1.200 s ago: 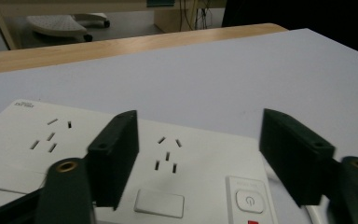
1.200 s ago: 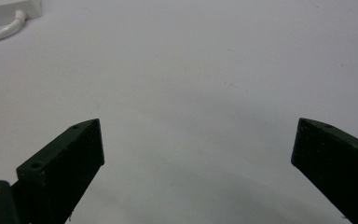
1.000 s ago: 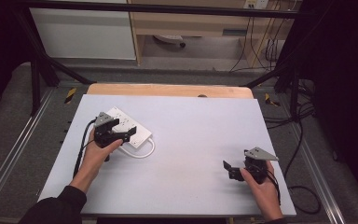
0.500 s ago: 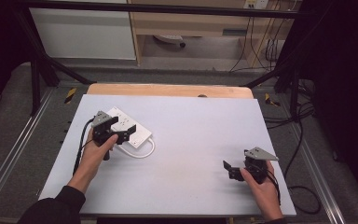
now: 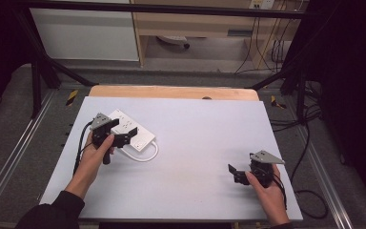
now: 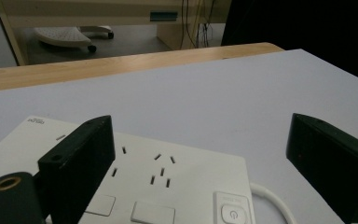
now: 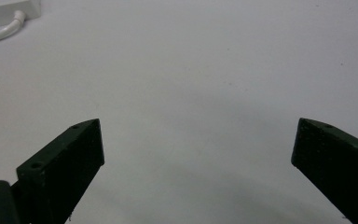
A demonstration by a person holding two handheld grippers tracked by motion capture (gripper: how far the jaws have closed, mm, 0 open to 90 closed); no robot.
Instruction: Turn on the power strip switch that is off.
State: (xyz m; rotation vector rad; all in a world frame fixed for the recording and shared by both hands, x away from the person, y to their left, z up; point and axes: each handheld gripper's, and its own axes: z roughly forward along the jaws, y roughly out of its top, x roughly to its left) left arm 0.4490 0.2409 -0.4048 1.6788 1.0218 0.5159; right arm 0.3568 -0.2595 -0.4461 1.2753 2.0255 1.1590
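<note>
While the left gripper hovered spread wide over the white power strip | right gripper gaped, well apart, above bare grey table | dark room beyond.

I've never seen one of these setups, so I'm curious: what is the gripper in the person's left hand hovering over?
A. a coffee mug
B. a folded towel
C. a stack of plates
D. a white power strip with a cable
D: the left gripper hangs with its jaws spread over a flat white power strip, whose socket slots, buttons and white cable are visible on the table.
</note>
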